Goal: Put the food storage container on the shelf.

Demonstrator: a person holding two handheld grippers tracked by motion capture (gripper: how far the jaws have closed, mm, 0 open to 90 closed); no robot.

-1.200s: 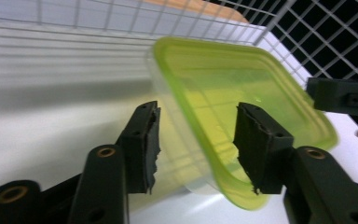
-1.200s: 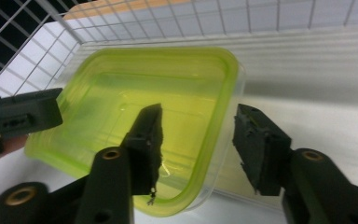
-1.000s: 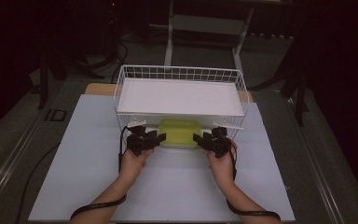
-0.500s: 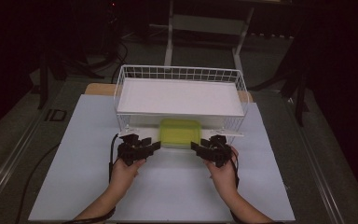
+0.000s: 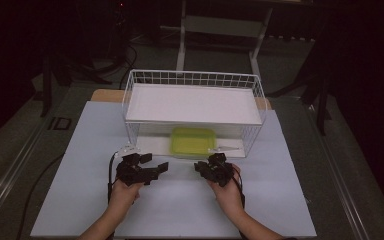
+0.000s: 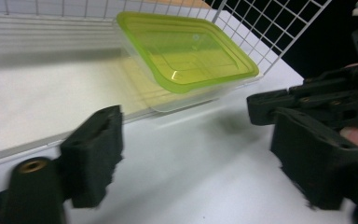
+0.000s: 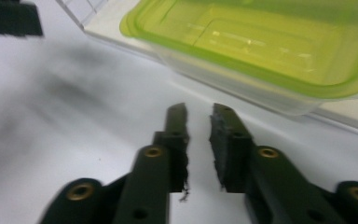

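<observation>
Fingers in the high view: left gripper point(image 5: 155, 163) spread wide, having just been opening, nothing between. Right gripper point(image 5: 202, 167) drawn almost together, having just been closing, also empty. Both low over the white worktop point(image 5: 180, 215), just short of the wire basket point(image 5: 192, 75). Green-lidded container point(image 5: 193, 141) on the basket's floor, under a white shelf board point(image 5: 192, 102), touched by neither gripper. Stowing likely done; little left but to take the hands clear.

Left gripper view: fingers point(image 6: 93, 154) far apart over bare worktop. Container ahead at the basket's open front, lid on, seemingly empty through the clear green.

Right gripper view: fingers point(image 7: 228, 144) with a narrow gap, short of the container's near edge, not touching.
</observation>
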